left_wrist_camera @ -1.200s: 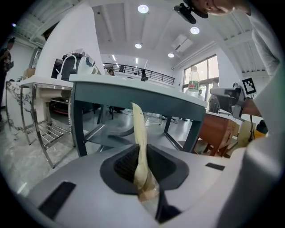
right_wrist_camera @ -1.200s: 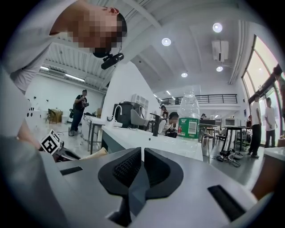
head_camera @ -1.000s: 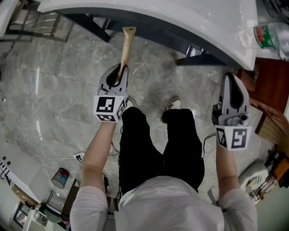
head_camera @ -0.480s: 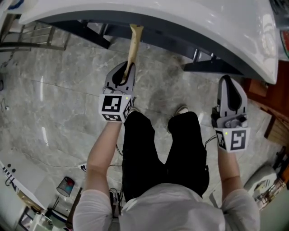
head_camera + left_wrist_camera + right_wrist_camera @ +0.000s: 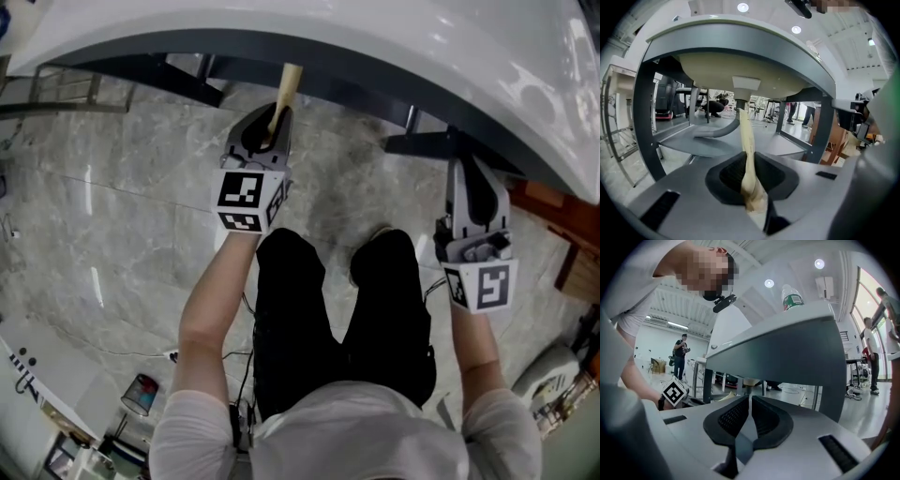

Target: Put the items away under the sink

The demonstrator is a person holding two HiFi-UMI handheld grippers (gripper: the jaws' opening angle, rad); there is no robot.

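Observation:
My left gripper [image 5: 270, 120] is shut on a pale wooden utensil [image 5: 286, 86], whose far end is hidden under the front rim of the white sink counter [image 5: 375, 37]. In the left gripper view the wooden utensil [image 5: 746, 136] sticks out from between the left gripper's [image 5: 749, 161] pads, toward the cream underside of the basin [image 5: 740, 70], the grey drain pipe [image 5: 719, 131] and the grey shelf [image 5: 703, 143] below it. My right gripper [image 5: 474, 164] hovers by a dark sink leg, shut with nothing in it. In its own view the right gripper [image 5: 750, 397] shows its jaws pressed together.
A green-labelled bottle [image 5: 791, 296] stands on the counter. The person's black trousers [image 5: 375, 309] fill the floor space between the grippers. A metal rack [image 5: 56, 89] stands at the left, wooden furniture [image 5: 562, 216] at the right. Several people are in the background.
Both grippers have moved toward the sink front. The wooden utensil's far end, earlier clear of the rim, now lies under it. The left gripper's hold is unchanged.

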